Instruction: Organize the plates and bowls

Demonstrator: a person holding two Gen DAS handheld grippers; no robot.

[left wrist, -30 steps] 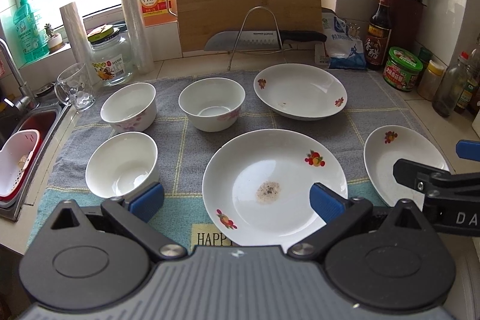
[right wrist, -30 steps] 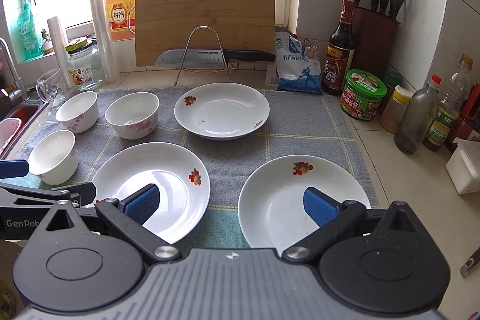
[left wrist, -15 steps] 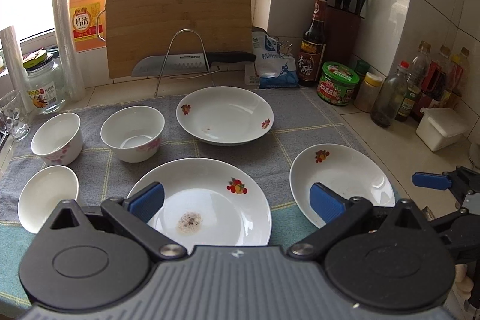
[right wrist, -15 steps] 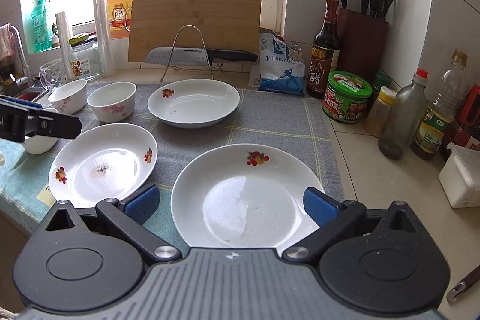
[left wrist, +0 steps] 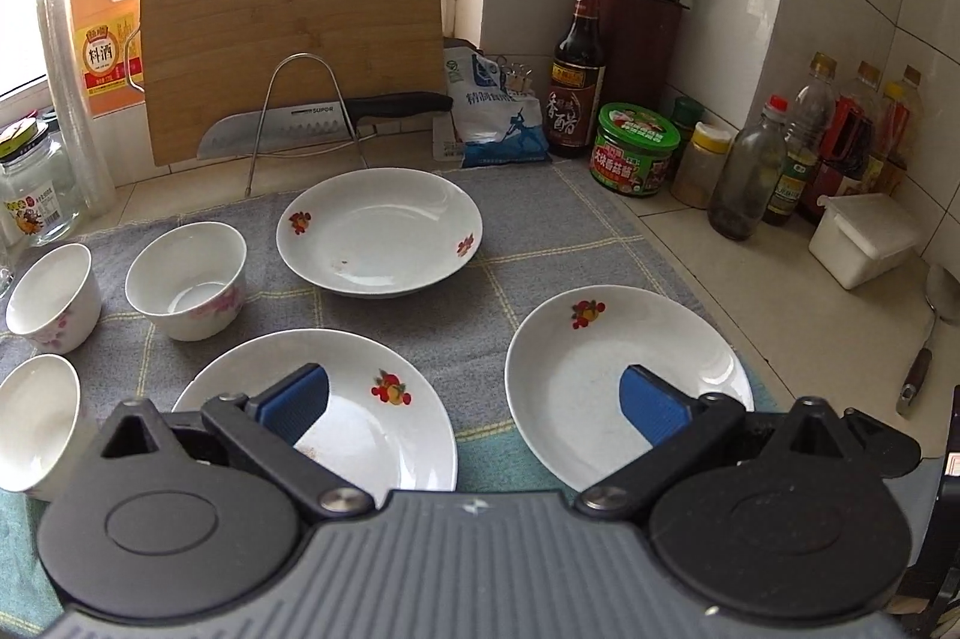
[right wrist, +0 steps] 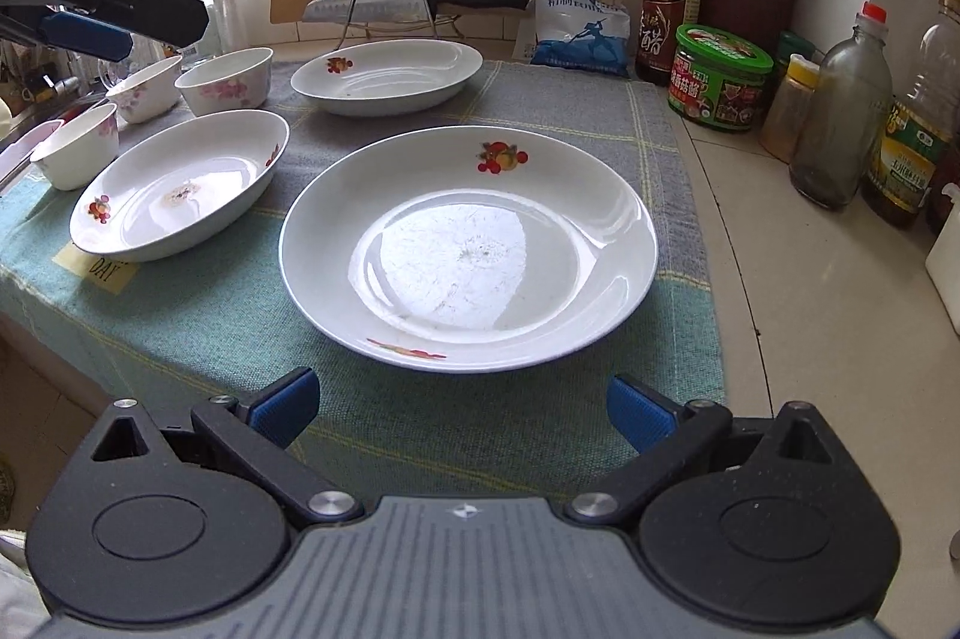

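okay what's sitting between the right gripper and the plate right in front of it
Nothing. In the right wrist view only bare green cloth lies between the open right gripper and the nearest plate.

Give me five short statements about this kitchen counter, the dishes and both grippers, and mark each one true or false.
1. Three white floral plates lie apart on the grey-green checked cloth. True.
2. The right gripper clamps the nearest white plate. False: it is open, short of the rim.
3. Three small white floral bowls stand on the cloth's left side. True.
4. The steel kitchen knife lies in a plate. False: it rests on a wire rack by the bamboo cutting board.
5. The left gripper is shut. False: open.
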